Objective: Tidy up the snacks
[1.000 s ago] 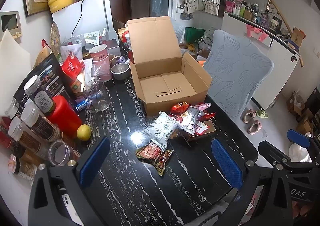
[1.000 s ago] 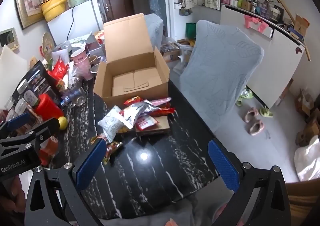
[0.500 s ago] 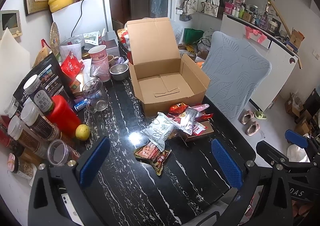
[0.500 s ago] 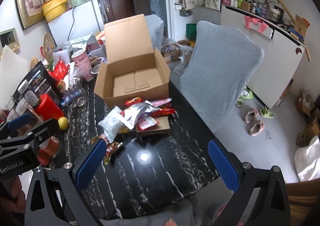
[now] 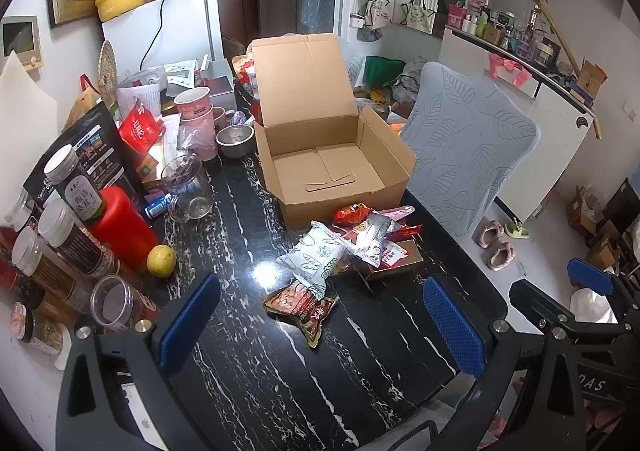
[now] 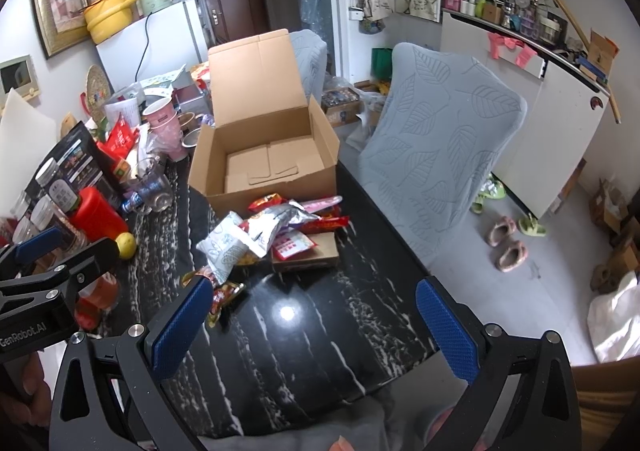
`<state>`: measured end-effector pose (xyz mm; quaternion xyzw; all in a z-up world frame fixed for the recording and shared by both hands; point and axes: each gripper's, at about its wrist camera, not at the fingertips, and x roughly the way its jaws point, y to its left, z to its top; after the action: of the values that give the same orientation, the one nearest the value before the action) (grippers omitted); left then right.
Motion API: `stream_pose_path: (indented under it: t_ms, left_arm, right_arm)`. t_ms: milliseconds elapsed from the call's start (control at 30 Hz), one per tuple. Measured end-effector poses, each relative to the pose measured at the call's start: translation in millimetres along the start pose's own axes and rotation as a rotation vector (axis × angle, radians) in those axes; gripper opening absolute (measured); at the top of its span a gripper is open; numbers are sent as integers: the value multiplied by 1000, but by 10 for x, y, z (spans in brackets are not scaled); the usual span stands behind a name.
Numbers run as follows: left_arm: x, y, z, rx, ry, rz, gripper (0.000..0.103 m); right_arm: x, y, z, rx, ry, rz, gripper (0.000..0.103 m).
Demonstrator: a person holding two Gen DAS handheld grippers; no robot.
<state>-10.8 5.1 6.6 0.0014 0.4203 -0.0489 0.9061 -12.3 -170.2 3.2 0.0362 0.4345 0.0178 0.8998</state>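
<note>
An open, empty cardboard box (image 5: 328, 171) stands on the black marble table (image 5: 248, 363); it also shows in the right wrist view (image 6: 264, 167). A pile of snack packets (image 5: 352, 239) lies just in front of it, with a grey-white bag (image 5: 316, 257) and a red-brown packet (image 5: 304, 305) nearest me. The pile also shows in the right wrist view (image 6: 276, 231). My left gripper (image 5: 320, 323) is open and empty, held above the table near the red-brown packet. My right gripper (image 6: 312, 327) is open and empty, nearer the table's front edge.
Jars (image 5: 72, 187), a red bottle (image 5: 120, 227), a lemon (image 5: 161, 260), a glass jug (image 5: 186, 187), cups and a steel bowl (image 5: 236, 139) crowd the table's left side. A grey covered chair (image 5: 464, 155) stands at the right edge.
Both views have shifted only slightly; the left gripper has drawn back a little. Nothing on the table has moved.
</note>
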Motion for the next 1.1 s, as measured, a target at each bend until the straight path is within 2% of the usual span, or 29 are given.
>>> stream_pose_path:
  t_ms: [600, 1100]
  left_arm:
    - [43, 9, 48, -15, 5, -15, 103]
    - [289, 103, 66, -68, 40, -49, 103]
  right_arm:
    - [20, -28, 23, 0, 5, 4, 103]
    - [333, -9, 70, -26, 38, 56, 103]
